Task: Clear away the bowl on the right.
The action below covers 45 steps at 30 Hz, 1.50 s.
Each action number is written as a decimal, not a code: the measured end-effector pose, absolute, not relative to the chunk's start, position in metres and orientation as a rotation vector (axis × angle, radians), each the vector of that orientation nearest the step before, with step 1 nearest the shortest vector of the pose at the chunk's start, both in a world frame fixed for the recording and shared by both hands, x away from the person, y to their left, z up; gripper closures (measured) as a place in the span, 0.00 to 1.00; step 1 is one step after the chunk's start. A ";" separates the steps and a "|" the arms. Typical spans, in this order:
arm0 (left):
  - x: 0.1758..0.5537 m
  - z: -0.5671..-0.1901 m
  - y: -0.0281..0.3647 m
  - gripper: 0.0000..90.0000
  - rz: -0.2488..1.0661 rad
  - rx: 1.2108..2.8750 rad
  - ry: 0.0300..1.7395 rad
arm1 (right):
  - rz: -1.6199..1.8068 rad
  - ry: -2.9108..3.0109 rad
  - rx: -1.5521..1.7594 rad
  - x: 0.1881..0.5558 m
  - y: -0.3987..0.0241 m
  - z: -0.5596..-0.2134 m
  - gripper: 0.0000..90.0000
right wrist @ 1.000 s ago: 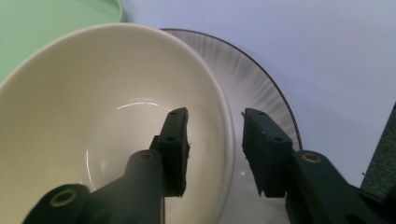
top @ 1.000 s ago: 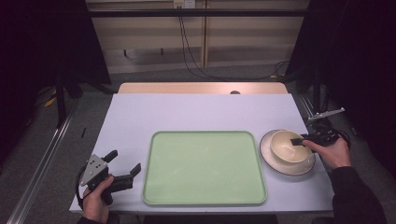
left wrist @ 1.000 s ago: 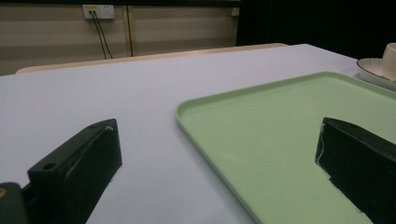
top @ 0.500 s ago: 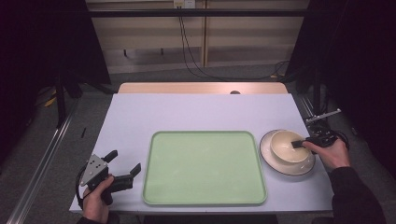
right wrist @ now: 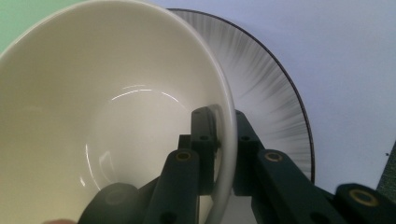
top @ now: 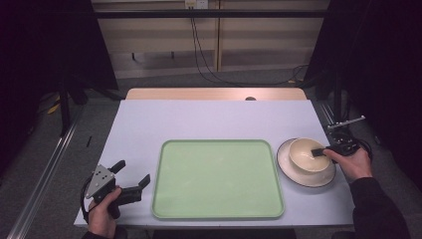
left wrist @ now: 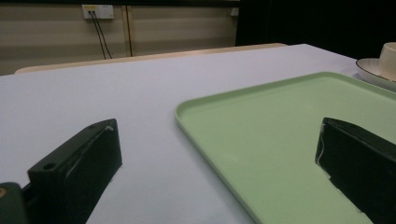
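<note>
At the bench's near left corner the left gripper [top: 130,175] rests with its jaws wide apart and nothing between them, just beside the green tray [top: 217,178]. On the right, the right gripper [top: 319,151] has just closed on the rim of the cream bowl [top: 304,153], which sits on a plate [top: 297,175] right of the tray.
</note>
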<state>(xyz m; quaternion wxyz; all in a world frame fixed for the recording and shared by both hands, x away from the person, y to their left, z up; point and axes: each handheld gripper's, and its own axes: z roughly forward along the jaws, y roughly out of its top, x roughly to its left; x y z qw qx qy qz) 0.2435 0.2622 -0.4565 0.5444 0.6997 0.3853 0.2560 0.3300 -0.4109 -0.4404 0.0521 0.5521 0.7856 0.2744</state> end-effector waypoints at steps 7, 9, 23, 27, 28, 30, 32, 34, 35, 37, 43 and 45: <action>0.244 -0.457 0.262 0.00 0.602 1.654 0.919 | 0.857 2.372 1.698 0.330 -0.412 -0.441 0.93; 0.244 -0.457 0.262 0.00 0.601 1.654 0.919 | 0.857 2.368 1.712 0.329 -0.412 -0.440 0.93; 0.244 -0.457 0.262 0.00 0.605 1.653 0.918 | 0.920 2.344 1.733 0.327 -0.415 -0.439 0.93; 0.244 -0.457 0.262 0.00 0.599 1.653 0.915 | 0.949 2.331 1.716 0.327 -0.416 -0.439 0.93; 0.244 -0.457 0.262 0.00 0.600 1.654 0.915 | 0.951 2.331 1.717 0.327 -0.416 -0.439 0.93; 0.244 -0.457 0.262 0.00 0.604 1.652 0.918 | 0.960 2.327 1.722 0.327 -0.416 -0.438 0.93; 0.244 -0.457 0.262 0.00 0.596 1.652 0.914 | 0.966 2.317 1.724 0.327 -0.416 -0.438 0.93; 0.244 -0.457 0.262 0.00 0.601 1.651 0.919 | 0.962 2.317 1.725 0.326 -0.417 -0.438 0.93; 0.244 -0.457 0.262 0.00 0.603 1.652 0.915 | 0.966 2.313 1.725 0.326 -0.417 -0.438 0.93; 0.244 -0.457 0.262 0.00 0.603 1.653 0.915 | 0.978 2.318 1.724 0.326 -0.418 -0.438 0.93; 0.244 -0.456 0.262 0.00 0.604 1.653 0.916 | 1.013 2.291 1.735 0.324 -0.419 -0.435 0.93; 0.244 -0.457 0.262 0.00 0.598 1.651 0.915 | 1.021 2.287 1.731 0.324 -0.420 -0.434 0.93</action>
